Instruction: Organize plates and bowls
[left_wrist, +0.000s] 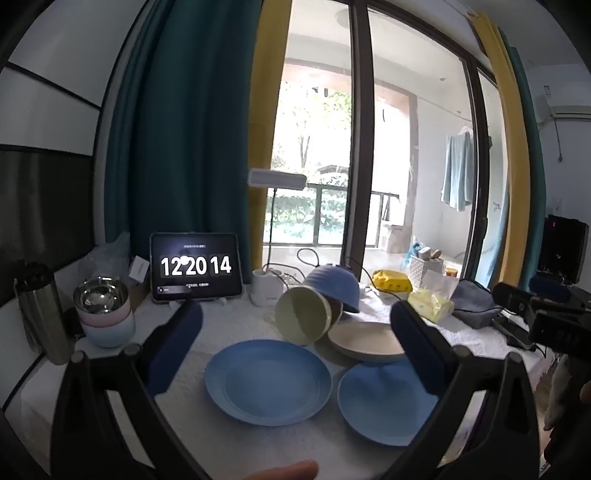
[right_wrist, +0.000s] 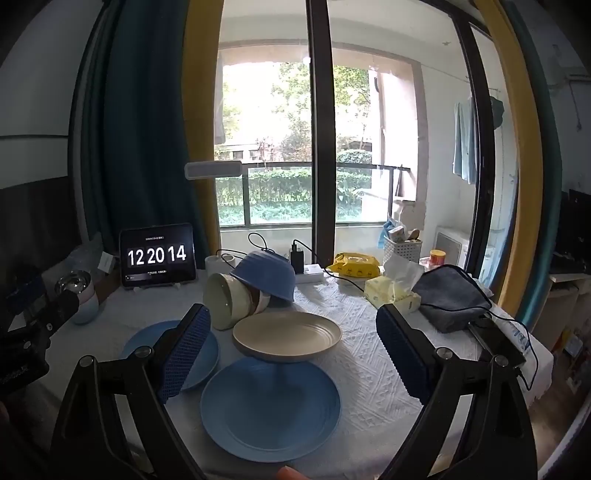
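- The left gripper (left_wrist: 295, 332) hangs above the white, embossed tablecloth (right_wrist: 369, 369) with its ribbed blue pads spread wide, nothing between them.
- The right gripper (right_wrist: 293, 347) is likewise agape and empty.
- Two round, matte blue plates (left_wrist: 267, 382) (left_wrist: 384, 402) with ringed rims lie flat, side by side.
- A beige plate (right_wrist: 286, 338) overlaps the edge of one blue plate.
- Behind it, a pale green bowl (right_wrist: 225, 304) lies on its side, and a ridged blue bowl (right_wrist: 264, 275) leans upturned against it.
- Stacked pastel bowls (left_wrist: 107, 321) with a shiny steel one on top stand at the far left.
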